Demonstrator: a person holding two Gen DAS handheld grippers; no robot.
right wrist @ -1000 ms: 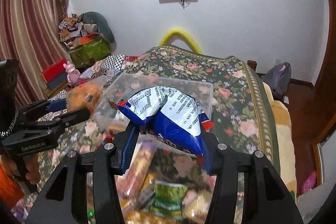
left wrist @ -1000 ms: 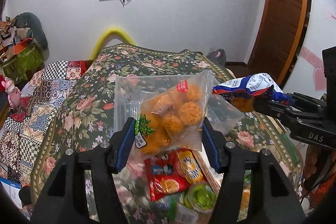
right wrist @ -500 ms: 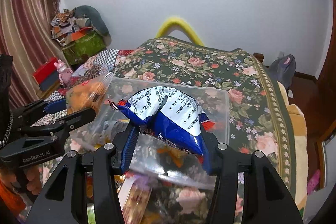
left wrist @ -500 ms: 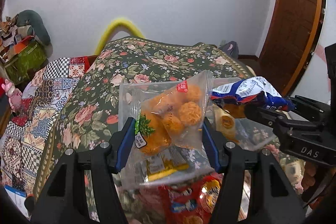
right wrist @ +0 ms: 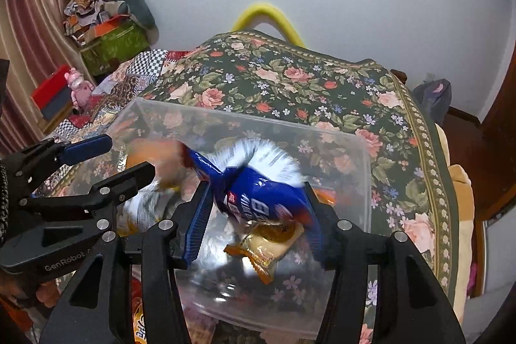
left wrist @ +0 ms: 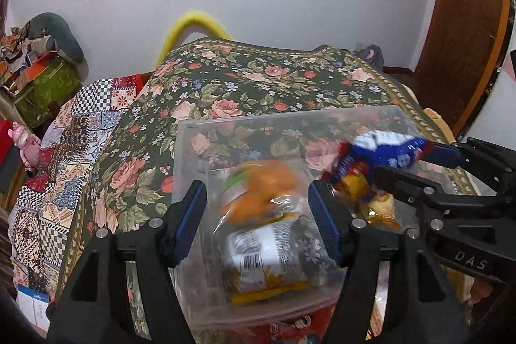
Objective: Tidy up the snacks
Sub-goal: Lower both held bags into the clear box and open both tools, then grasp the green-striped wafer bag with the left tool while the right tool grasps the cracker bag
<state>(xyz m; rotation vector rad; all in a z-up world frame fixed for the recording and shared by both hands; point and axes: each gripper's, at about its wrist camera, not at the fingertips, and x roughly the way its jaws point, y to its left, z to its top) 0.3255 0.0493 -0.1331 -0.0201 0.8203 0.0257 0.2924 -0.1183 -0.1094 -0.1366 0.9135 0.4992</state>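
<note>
So there's a clear plastic bin [left wrist: 193,157] on the floral bedspread [left wrist: 245,86], already holding a white-and-yellow packet [left wrist: 264,257] and a small yellow wrapped snack [right wrist: 267,244]. Left hand-held gripper [left wrist: 256,208] has just been opening; its jaws are apart, and the blurry orange puff bag [left wrist: 261,192] sits loose between them over the bin. Right hand-held gripper [right wrist: 258,215] has been opening too, blue chip bag [right wrist: 258,199] between its jaws, but I can't tell if they're touching it.

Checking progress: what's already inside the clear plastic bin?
In the clear bin: a barcoded white-and-yellow packet, a small golden wrapped snack. The dropping orange bag covers whatever lies below it.
</note>
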